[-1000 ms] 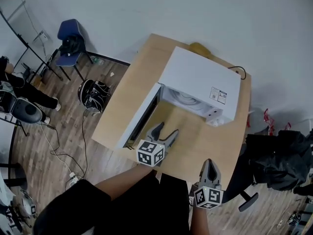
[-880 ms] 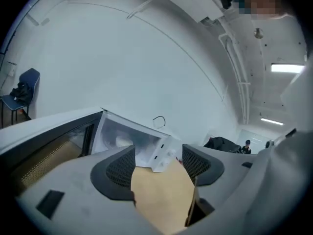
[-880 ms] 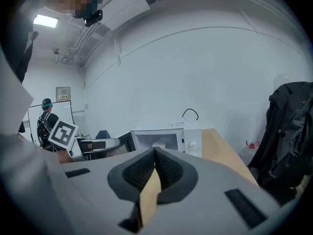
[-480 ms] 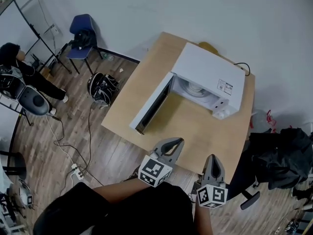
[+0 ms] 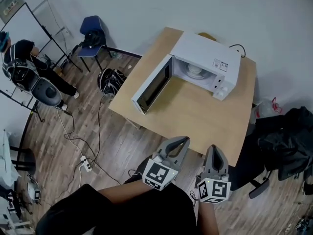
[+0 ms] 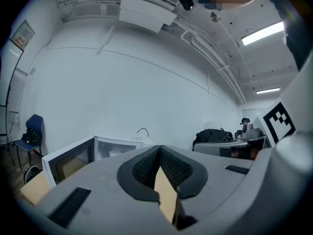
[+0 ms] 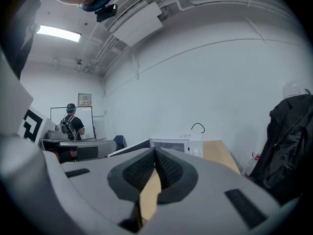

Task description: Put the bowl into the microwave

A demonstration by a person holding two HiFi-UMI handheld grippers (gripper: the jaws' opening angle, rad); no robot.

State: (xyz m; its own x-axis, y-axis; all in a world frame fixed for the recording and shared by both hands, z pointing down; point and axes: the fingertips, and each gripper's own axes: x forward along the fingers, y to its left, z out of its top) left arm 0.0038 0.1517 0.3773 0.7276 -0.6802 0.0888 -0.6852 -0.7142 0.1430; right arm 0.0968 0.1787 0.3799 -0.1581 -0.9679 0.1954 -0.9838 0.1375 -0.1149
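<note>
Left tongs (image 5: 181, 141) and right tongs (image 5: 215, 149) both pinched closed and empty, well apart from microwave (image 5: 205, 50), bowl (image 5: 194, 70) already inside it; open door (image 5: 152, 84) sticks out, likely bumped on re-approach, jolting bowl.

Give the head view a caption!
Grey left tongs and right tongs, both shut, face an open white microwave on a wooden table.
</note>
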